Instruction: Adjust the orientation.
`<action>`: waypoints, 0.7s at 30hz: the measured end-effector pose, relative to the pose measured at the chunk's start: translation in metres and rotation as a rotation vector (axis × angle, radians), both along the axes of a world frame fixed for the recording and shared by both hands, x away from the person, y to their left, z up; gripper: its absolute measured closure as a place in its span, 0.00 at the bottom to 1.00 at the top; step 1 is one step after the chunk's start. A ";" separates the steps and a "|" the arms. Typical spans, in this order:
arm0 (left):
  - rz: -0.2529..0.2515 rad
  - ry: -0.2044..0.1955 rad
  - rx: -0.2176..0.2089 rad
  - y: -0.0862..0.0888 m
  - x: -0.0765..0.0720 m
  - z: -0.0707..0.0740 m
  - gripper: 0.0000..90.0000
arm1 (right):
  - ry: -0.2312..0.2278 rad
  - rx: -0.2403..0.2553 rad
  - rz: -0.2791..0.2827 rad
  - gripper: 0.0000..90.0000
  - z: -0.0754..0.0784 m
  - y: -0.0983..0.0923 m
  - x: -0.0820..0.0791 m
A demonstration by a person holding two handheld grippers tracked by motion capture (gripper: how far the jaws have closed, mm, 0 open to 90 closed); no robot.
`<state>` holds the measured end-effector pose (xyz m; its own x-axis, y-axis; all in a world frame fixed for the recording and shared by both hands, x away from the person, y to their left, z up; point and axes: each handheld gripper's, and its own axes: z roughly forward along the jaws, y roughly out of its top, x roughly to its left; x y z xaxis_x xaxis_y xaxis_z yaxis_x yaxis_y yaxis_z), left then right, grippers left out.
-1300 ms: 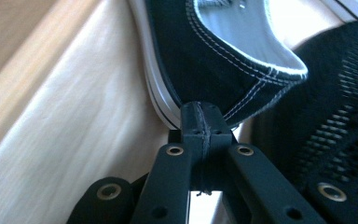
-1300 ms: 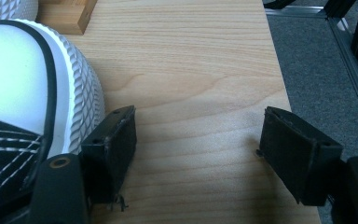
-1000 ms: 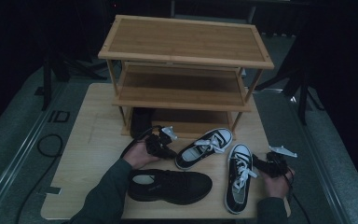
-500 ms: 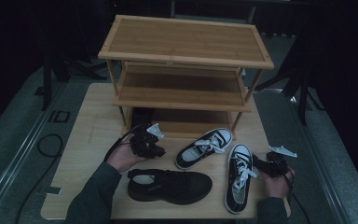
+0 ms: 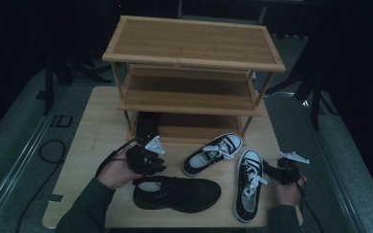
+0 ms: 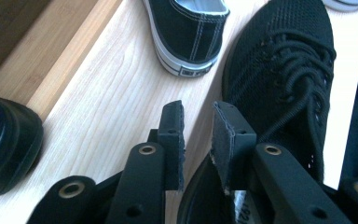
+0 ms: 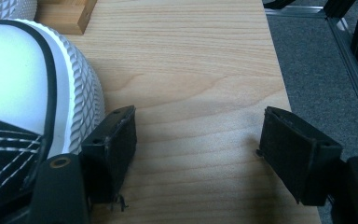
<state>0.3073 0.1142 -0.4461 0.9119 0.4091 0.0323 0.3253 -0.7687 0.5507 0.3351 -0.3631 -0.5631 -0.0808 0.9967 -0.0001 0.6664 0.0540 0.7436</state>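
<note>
Left claw off the back shoe and opening over the black mesh one

My left claw (image 5: 148, 158) has come back from the dark shoe (image 5: 148, 124) that now stands on the bottom tier of the shoe rack (image 5: 194, 46), and its jaws have just been opening with nothing between them; a narrow gap shows, right above the collar of the black mesh shoe (image 5: 177, 193) lying on the counter (image 5: 94, 126) just in front of me. I take that as one shoe stowed and this one next. My right claw (image 5: 281, 171) hangs wide open and empty beside the toe of the nearer canvas sneaker (image 5: 247, 190); the other sneaker (image 5: 212, 153) lies by the rack's foot. The stowed shoe is mostly lost in shadow under the tiers, so I cannot tell how squarely it sits.
</note>
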 end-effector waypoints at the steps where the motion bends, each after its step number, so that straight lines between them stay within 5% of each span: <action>1: 0.001 0.000 0.004 0.001 -0.002 0.000 0.81 | 0.000 0.000 0.000 0.30 0.000 0.000 0.000; 10: -0.039 -0.002 0.004 0.007 -0.019 0.006 0.78 | 0.000 0.000 0.000 0.30 0.000 0.000 0.000; 21: -0.089 0.015 0.123 -0.011 -0.018 -0.011 0.84 | 0.000 0.000 -0.001 0.30 0.000 0.000 0.000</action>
